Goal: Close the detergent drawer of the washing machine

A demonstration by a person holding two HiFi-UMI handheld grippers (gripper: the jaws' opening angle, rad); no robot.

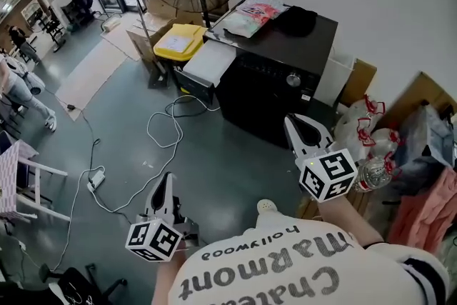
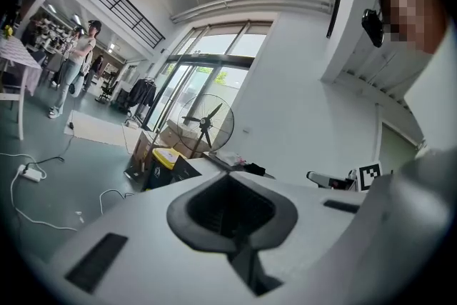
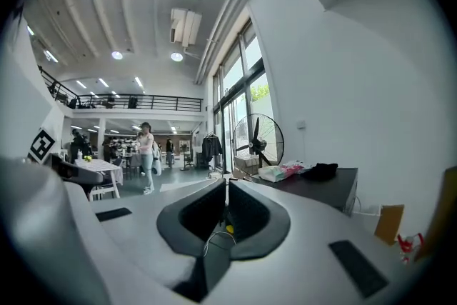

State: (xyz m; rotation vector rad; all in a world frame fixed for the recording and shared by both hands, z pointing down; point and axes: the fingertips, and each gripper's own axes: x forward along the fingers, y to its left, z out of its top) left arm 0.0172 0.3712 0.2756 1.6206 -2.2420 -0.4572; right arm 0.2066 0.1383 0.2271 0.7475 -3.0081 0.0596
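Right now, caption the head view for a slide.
Left gripper and right gripper, both shut, short of the black washing machine; its detergent drawer stands pulled out beside a yellow bin.

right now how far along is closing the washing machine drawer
Done: nothing yet. The white drawer sticks out from the side of the black washing machine. In hand: nothing. The left tool and the right tool are both shut and empty, held apart from the machine. Left: bring a tool to the drawer front and push it fully in.
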